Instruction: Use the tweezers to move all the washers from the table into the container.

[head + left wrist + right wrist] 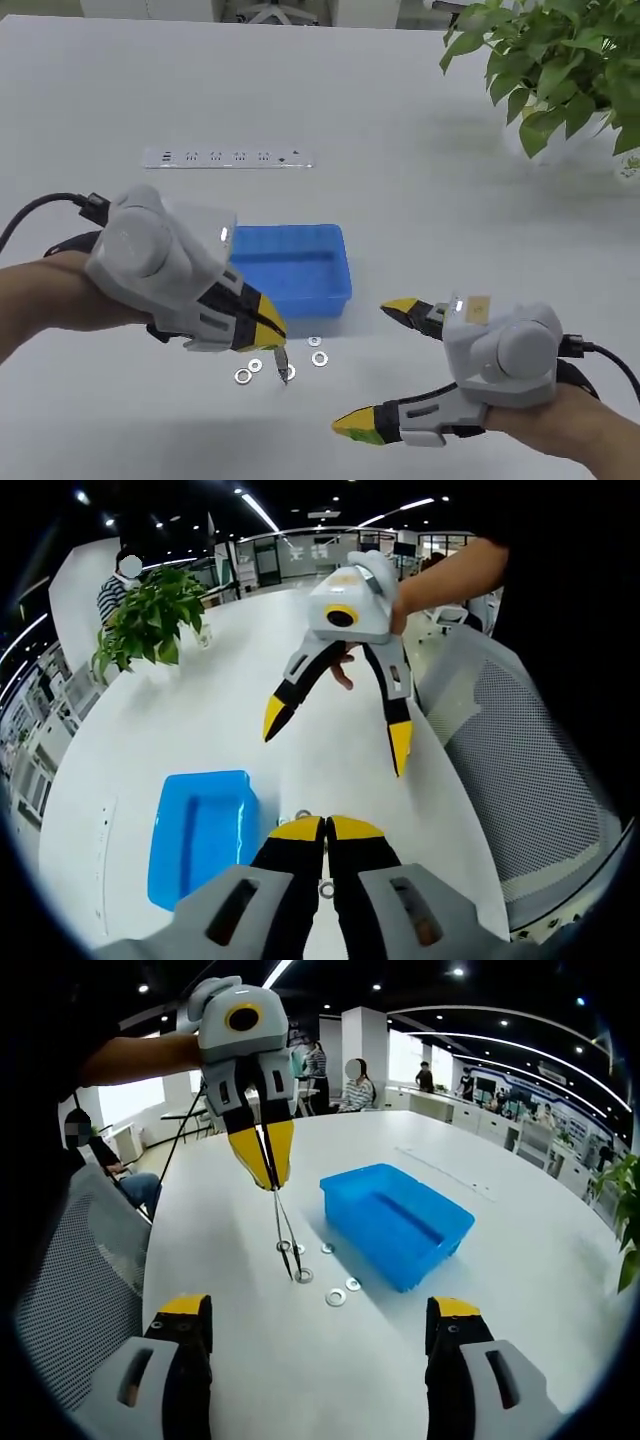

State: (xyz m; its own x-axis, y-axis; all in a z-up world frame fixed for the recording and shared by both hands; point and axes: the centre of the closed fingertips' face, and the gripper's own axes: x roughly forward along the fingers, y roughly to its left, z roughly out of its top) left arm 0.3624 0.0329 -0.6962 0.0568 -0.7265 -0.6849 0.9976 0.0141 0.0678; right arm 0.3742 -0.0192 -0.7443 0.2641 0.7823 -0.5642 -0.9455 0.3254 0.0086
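Several small metal washers [319, 358] lie on the white table [420, 150], just in front of a blue container [300, 298]. My left gripper [268, 335] is shut on a pair of thin metal tweezers [282, 366]. In the right gripper view the left gripper [262, 1160] points the tweezers [284, 1230] down, and their tips rest at one washer [304, 1276] among the others beside the container [385, 1252]. My right gripper [372, 367] hovers open and holds nothing, to the right of the washers. It also faces the left gripper view as the right gripper [335, 742].
A white power strip [227, 158] lies behind the container. A potted plant [560, 70] stands at the back right corner. A mesh office chair [530, 770] sits by the table's near edge. People sit at desks far behind [355, 1085].
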